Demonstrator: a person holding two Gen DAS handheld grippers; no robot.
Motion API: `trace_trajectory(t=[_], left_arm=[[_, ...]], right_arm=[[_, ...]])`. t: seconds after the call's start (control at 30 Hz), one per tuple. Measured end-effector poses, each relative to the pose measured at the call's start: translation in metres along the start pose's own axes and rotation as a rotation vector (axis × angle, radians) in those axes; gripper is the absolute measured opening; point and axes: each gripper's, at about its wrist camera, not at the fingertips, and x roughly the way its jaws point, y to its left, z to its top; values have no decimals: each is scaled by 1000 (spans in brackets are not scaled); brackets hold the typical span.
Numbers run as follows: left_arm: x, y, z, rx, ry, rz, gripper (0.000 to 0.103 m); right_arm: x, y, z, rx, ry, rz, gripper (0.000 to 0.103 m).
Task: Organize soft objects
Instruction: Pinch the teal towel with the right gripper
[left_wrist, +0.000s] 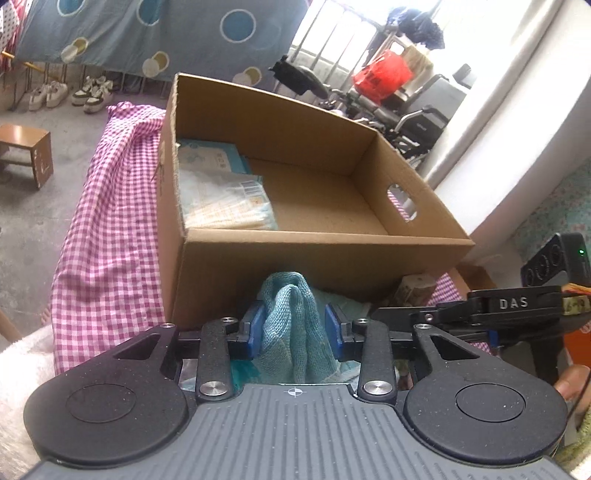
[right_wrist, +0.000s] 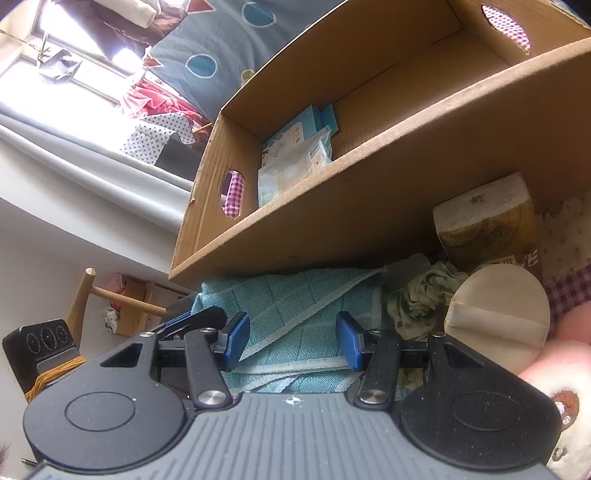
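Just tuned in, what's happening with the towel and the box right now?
The left gripper has a bunched fold of the teal towel between its pads, just in front of the cardboard box. The right gripper is open over the same towel. The box holds only some wipes packs; a tissue pack and round pad lie outside.

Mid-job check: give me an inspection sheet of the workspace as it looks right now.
Surface: pink checked cloth under everything.
Job's things: teal towel bunched in front of the cardboard box; light-blue packets already inside the box; tissue pack, green cloth and round beige pad lie outside it.
Clutter: nothing seen beyond those.
Grippers: left gripper has its pads against a raised fold of towel; right gripper is open over the flat towel.
Cables: orange wires on the left gripper's body.
Surroundings: shoes, wooden stool, wheelchair, hanging spotted sheet.
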Motion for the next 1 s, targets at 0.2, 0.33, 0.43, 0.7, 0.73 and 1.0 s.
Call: trace_trajectory(t=[0.2, 0.33, 0.43, 0.7, 0.73, 1.0], left_arm=[[29, 6, 7, -71, 109, 74, 32], [23, 5, 5, -73, 81, 65, 17], [11, 6, 0, -79, 68, 71, 16], [-10, 23, -17, -99, 61, 97, 16], [-10, 27, -17, -109, 62, 95, 16], [-8, 36, -22, -117, 58, 80, 16]], right_arm=[[-3, -2, -3, -3, -18, 6, 55], [-11, -2, -7, -5, -41, -8, 55], [-19, -3, -9, 1, -60, -12, 55], [-26, -2, -7, 9, -94, -19, 58], [-23, -2, -6, 13, -88, -23, 58], [5, 14, 1, -61, -58, -121, 59]])
